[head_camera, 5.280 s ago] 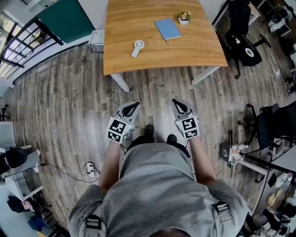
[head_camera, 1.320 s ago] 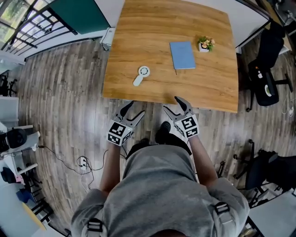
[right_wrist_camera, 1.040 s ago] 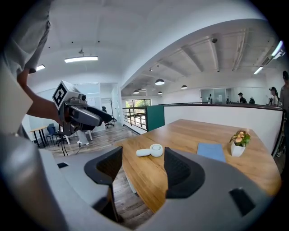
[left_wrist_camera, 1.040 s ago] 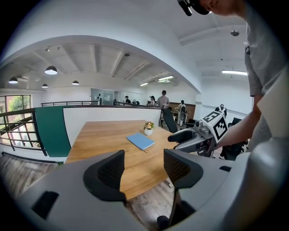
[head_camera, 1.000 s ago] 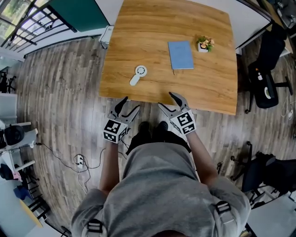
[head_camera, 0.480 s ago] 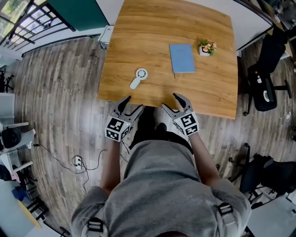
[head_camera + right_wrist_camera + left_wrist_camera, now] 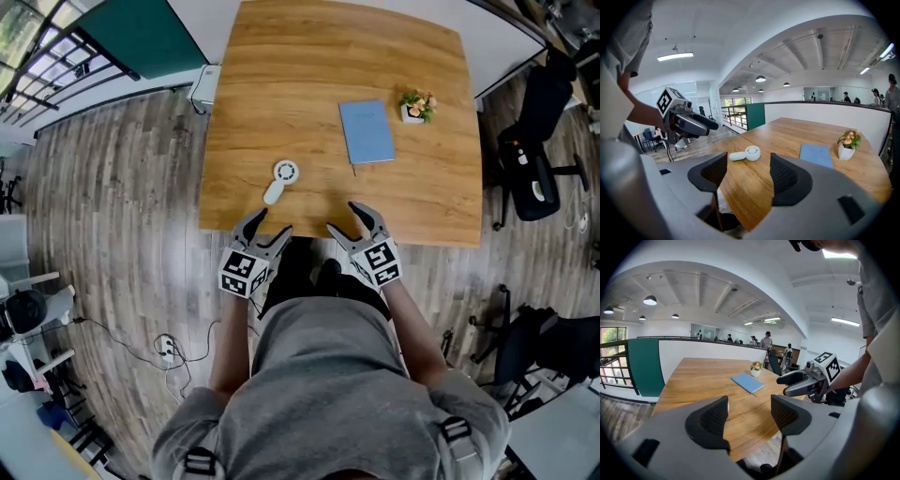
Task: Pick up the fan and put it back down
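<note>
A small white hand fan [image 7: 282, 178] lies flat on the wooden table [image 7: 281, 66], near its front left corner. It also shows in the right gripper view, fan [image 7: 746, 153], just beyond the jaws. My left gripper [image 7: 269, 225] hovers at the table's near edge, just short of the fan. It is open with nothing between its jaws [image 7: 749, 416], which have just been opening slightly. My right gripper [image 7: 343, 217] is beside it over the edge, to the right of the fan, open and empty [image 7: 747, 176]. In the left gripper view the left jaw hides the fan.
A blue notebook [image 7: 366, 131] and a small potted plant [image 7: 416, 106] sit farther back on the table's right half. A black office chair [image 7: 534, 178] stands to the table's right. A cable and plug strip [image 7: 169, 347] lie on the floor at left.
The person has stepped up to the table. Both grippers have moved forward and slightly down, from the floor side to the table's near edge, closer to the fan.
</note>
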`<action>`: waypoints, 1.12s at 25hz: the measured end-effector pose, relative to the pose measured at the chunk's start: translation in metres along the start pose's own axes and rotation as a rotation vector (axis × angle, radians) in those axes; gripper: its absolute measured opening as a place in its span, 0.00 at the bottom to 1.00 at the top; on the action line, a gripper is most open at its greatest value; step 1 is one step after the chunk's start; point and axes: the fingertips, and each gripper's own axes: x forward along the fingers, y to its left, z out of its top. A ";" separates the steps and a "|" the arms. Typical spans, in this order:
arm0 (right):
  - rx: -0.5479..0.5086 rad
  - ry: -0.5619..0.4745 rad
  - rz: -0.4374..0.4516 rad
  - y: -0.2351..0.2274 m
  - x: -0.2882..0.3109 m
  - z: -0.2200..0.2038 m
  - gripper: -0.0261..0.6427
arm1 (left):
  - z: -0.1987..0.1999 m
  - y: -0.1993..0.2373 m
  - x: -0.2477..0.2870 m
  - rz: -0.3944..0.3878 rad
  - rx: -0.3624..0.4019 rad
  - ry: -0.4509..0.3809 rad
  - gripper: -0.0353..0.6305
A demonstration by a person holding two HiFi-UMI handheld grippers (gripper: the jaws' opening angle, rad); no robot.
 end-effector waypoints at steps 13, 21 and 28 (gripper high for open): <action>0.073 0.062 -0.024 -0.014 0.039 -0.020 0.48 | -0.018 0.037 0.047 -0.063 0.017 0.090 0.51; 0.107 0.083 -0.018 -0.016 0.060 -0.025 0.48 | -0.025 0.061 0.076 -0.048 0.002 0.089 0.55; 0.123 0.105 -0.011 -0.021 0.074 -0.031 0.48 | -0.035 0.083 0.103 -0.032 -0.038 0.101 0.59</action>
